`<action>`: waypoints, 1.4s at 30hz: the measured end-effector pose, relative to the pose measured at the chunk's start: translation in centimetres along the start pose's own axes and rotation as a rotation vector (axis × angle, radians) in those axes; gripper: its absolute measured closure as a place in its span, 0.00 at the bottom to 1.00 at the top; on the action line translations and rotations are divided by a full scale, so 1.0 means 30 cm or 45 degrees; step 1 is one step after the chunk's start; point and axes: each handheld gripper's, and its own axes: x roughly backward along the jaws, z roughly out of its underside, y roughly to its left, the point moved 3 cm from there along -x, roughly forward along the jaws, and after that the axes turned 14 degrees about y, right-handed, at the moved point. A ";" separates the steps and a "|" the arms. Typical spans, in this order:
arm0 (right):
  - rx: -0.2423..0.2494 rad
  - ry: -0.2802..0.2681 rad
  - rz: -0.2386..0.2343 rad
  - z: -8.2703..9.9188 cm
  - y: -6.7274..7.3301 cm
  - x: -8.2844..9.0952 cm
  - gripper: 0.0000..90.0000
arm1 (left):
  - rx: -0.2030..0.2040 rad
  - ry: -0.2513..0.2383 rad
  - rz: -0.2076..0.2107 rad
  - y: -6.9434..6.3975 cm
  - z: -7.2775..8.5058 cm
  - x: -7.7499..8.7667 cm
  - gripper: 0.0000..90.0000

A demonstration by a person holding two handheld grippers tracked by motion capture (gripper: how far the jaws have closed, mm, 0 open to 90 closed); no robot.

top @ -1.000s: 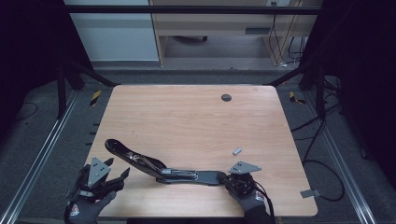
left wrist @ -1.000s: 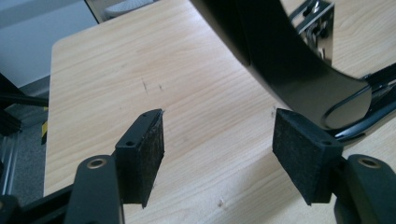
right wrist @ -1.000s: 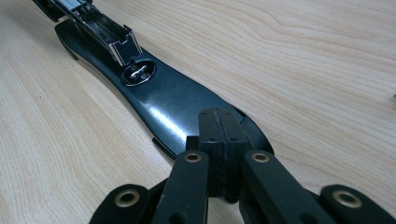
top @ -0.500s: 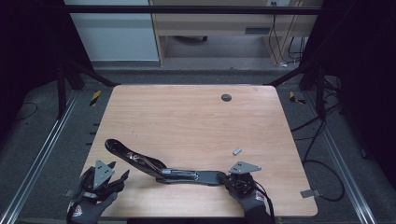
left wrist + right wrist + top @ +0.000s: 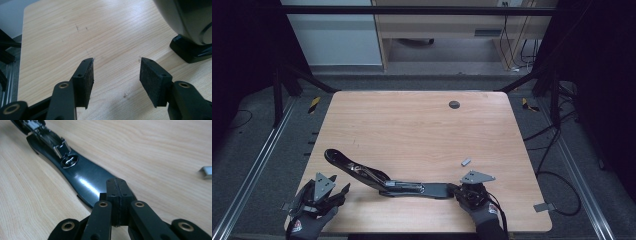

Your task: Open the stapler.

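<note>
wood table (image 5: 412,130): black stapler (image 5: 377,177), small metal strip (image 5: 466,161).

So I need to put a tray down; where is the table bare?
The far half of the table is bare up to the dark round spot. The near strip is crowded: the opened black stapler spans it between the left gripper and right gripper, with a small metal piece at right.

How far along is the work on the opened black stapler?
Done: the stapler lies swung open on the table. In hand: the shut right tool presses its base end, while the left tool, jaws just closing, holds nothing. Left: the loose staple strip sits untouched.
</note>
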 end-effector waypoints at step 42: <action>-0.142 -0.035 0.209 -0.168 -0.230 -0.023 1.00 | 0.043 0.026 -0.008 0.021 0.014 -0.020 0.52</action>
